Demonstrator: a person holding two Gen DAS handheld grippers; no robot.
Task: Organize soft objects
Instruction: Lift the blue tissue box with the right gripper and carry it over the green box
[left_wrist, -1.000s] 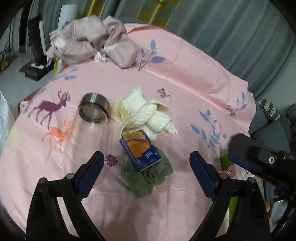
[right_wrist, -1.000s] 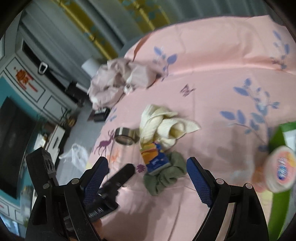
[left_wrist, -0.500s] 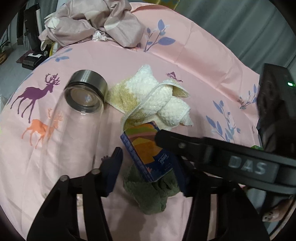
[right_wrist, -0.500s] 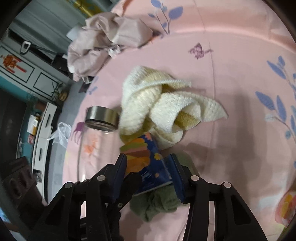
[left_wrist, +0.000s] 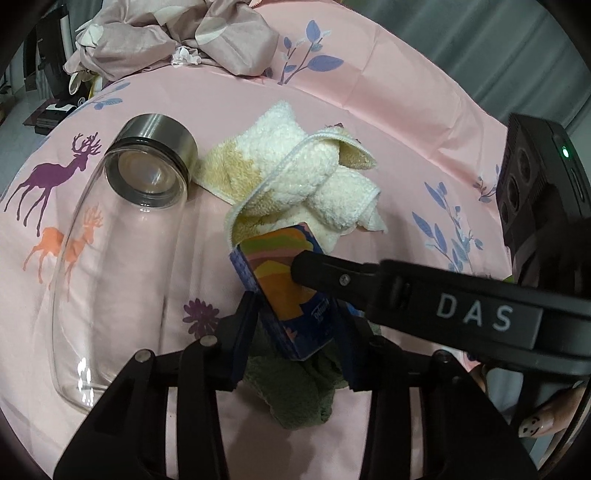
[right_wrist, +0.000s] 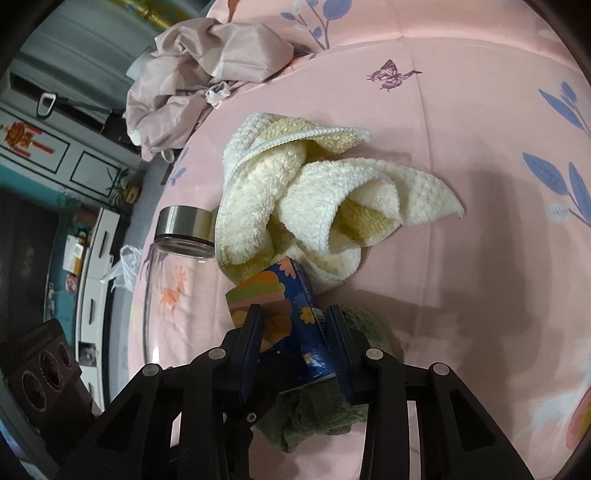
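Observation:
A small tissue pack (left_wrist: 284, 266) printed in blue and orange lies on a crumpled olive-green cloth (left_wrist: 299, 391), just in front of a bunched cream and yellow towel (left_wrist: 295, 170). My left gripper (left_wrist: 295, 332) has both pads against the pack's sides, and its jaws are closing. My right gripper (right_wrist: 295, 343) grips the same pack (right_wrist: 273, 291) from the other side; its jaws are closing too, and the wrapper creases at its right pad. One right finger (left_wrist: 406, 291) crosses over the pack in the left wrist view. The green cloth (right_wrist: 314, 410) is partly hidden under both grippers.
A clear glass bottle (left_wrist: 118, 240) with a steel cap lies on its side left of the towel, on the pink printed sheet (left_wrist: 369, 110). Crumpled mauve fabric (left_wrist: 177, 40) is heaped at the far edge. A cabinet and floor clutter (right_wrist: 74, 240) lie beyond the left edge.
Both grippers came down onto the pile from wide open and narrowed around the tissue pack. The right gripper's finger now lies across the left wrist view.

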